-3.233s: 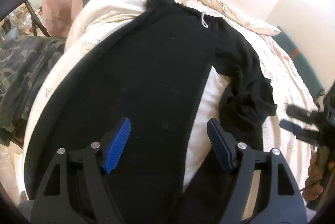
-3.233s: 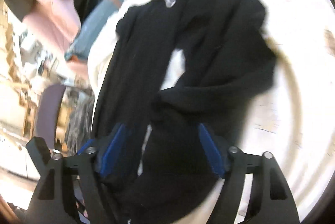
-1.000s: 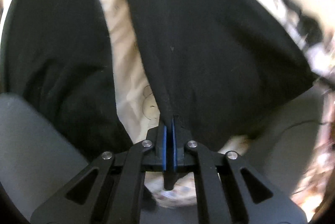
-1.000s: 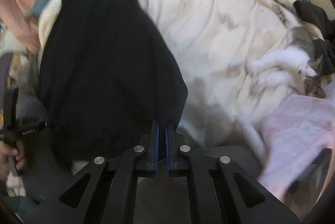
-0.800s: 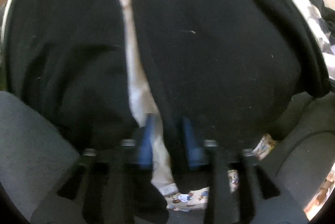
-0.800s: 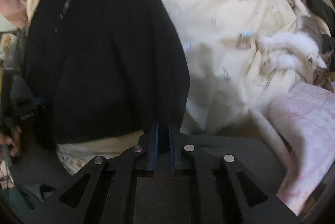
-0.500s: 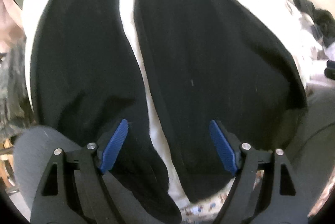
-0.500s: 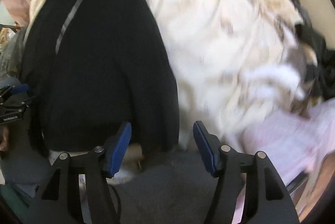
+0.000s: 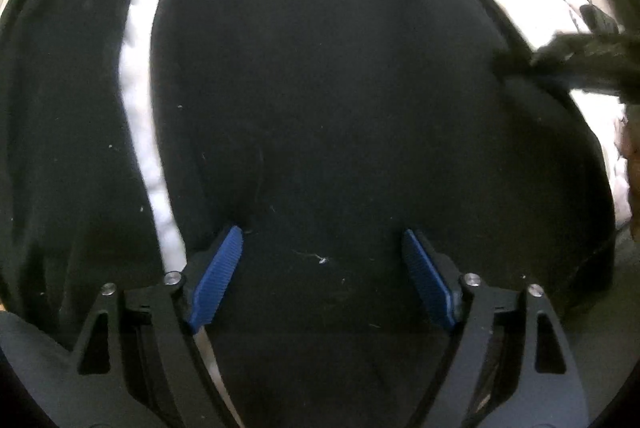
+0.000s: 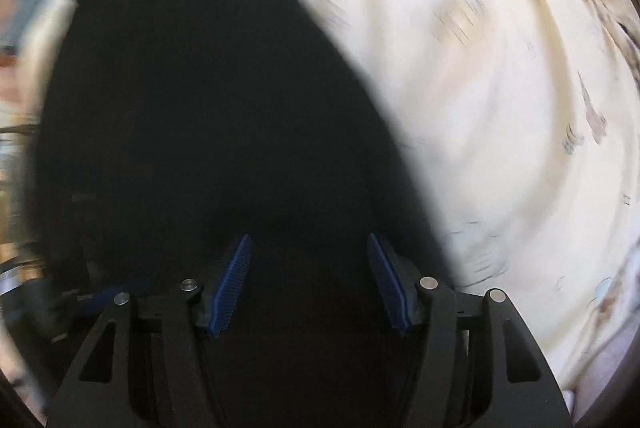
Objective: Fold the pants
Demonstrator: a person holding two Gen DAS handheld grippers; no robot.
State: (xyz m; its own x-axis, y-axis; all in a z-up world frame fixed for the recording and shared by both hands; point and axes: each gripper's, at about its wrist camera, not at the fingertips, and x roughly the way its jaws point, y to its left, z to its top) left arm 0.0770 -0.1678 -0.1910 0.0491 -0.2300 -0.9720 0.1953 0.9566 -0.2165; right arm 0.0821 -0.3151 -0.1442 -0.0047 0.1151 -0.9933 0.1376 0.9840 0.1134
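we hang over the pants [image 9: 320, 87], legs running near-to-far; left gripper [image 9: 320, 264] opening, right gripper [image 10: 308, 280] closing, neither gripping.

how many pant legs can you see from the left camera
2. One leg fills the middle, under the left tool; the other lies along the left edge, with a strip of white bedding between them. Their lower ends are out of view.
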